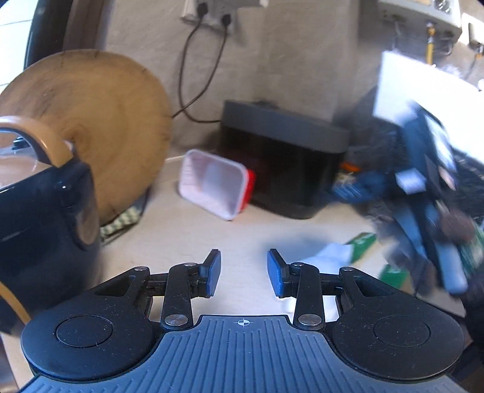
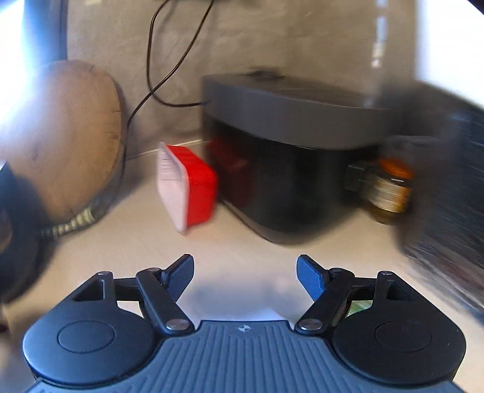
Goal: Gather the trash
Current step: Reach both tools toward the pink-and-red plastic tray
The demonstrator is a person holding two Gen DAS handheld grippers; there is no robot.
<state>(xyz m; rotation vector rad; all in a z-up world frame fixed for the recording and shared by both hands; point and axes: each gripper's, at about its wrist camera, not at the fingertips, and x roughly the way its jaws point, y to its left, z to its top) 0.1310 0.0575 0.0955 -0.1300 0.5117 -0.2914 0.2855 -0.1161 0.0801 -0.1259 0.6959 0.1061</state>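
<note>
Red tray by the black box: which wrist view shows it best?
The left wrist view: the red tray is sharp, its white inside facing the camera. The right wrist view shows it edge-on and blurred, mostly its red outer wall, leaning by the black box.

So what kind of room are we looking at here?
Most likely a home kitchen counter. A round wooden board leans against the wall, a dark kettle stands beside it, and a red and white food tray rests against a black appliance whose cords run up to wall sockets.
</note>
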